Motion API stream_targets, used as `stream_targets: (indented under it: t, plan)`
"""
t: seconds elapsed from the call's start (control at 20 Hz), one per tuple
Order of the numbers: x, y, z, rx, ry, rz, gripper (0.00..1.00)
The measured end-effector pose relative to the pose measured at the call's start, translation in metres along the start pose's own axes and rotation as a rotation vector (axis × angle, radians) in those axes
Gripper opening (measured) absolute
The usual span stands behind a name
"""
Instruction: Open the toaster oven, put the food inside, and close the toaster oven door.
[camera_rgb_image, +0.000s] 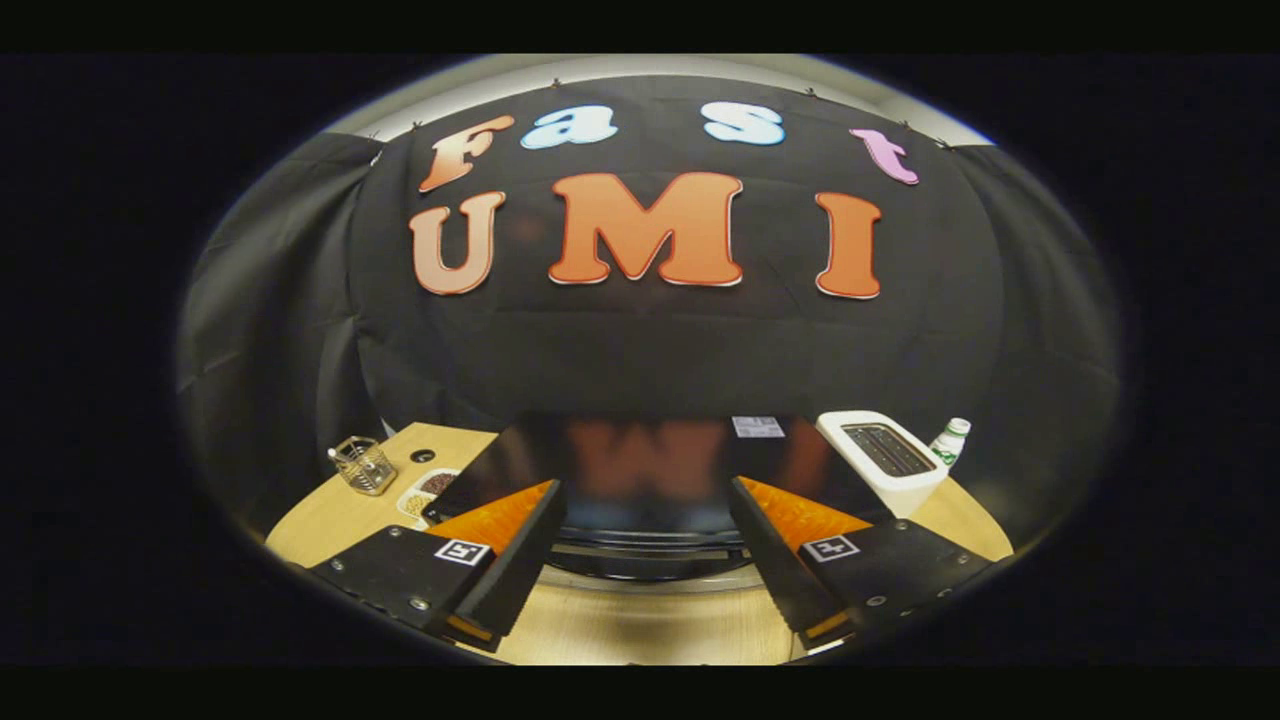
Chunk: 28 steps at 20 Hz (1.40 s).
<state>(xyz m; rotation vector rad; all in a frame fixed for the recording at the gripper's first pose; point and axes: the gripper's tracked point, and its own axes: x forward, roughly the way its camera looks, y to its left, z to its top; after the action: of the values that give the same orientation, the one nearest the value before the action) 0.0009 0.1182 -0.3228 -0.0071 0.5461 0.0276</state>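
Toaster oven (650, 470), glossy black and flat-topped, is sitting on the wooden desk (640, 620) just ahead of the tool (645, 545), whose fingers are spreading wide, holding nothing. Beyond, a wire basket (363, 465), white slot toaster (885, 455) and small bottle (950, 440) are standing before black cloth.

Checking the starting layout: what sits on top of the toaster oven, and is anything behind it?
A small label lies on the toaster oven top. The open gripper points at its handle. The oven hides whatever is behind.
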Motion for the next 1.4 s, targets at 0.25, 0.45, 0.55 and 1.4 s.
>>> stream_targets:
  t: [0.25,0.45,0.55,1.4]
  plan:
    - [0.004,-0.004,-0.02,0.024,0.032,-0.022,0.98]
    - [0.004,-0.003,-0.025,0.019,0.027,-0.021,0.98]
    - [0.002,-0.002,-0.023,0.027,0.004,-0.016,0.98]
    - [-0.084,0.016,-0.124,0.069,0.288,0.218,0.94]
